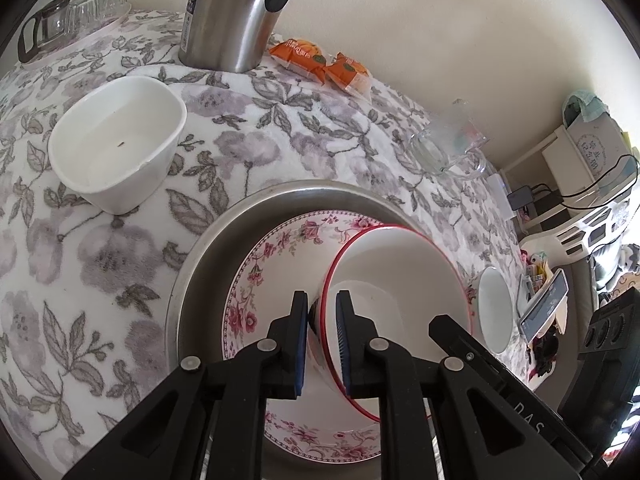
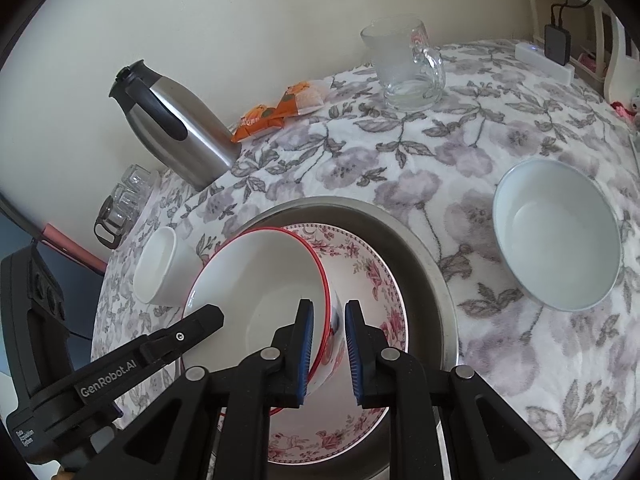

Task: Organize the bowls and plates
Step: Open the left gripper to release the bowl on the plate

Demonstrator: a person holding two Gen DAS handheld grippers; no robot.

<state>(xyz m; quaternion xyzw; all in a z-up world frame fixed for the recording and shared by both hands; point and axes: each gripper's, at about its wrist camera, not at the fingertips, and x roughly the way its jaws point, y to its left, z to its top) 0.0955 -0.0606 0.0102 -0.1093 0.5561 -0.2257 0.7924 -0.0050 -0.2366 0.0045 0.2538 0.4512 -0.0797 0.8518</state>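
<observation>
Bowl (image 1: 396,300), red-rimmed, sits directly between both hand-held grippers, inside a floral plate (image 1: 276,248) in a steel pan (image 1: 208,256). Left hand-held gripper (image 1: 322,340) is clamped on the bowl's near-left wall; right hand-held gripper (image 2: 326,350) is clamped on the opposite wall. The bowl is round, no long axis; its mouth tips toward the left gripper's side. Judgement: it still needs levelling before release. Further off on the counter (image 2: 500,380): a square bowl (image 1: 116,144) left, a round bowl (image 2: 556,236) right.
</observation>
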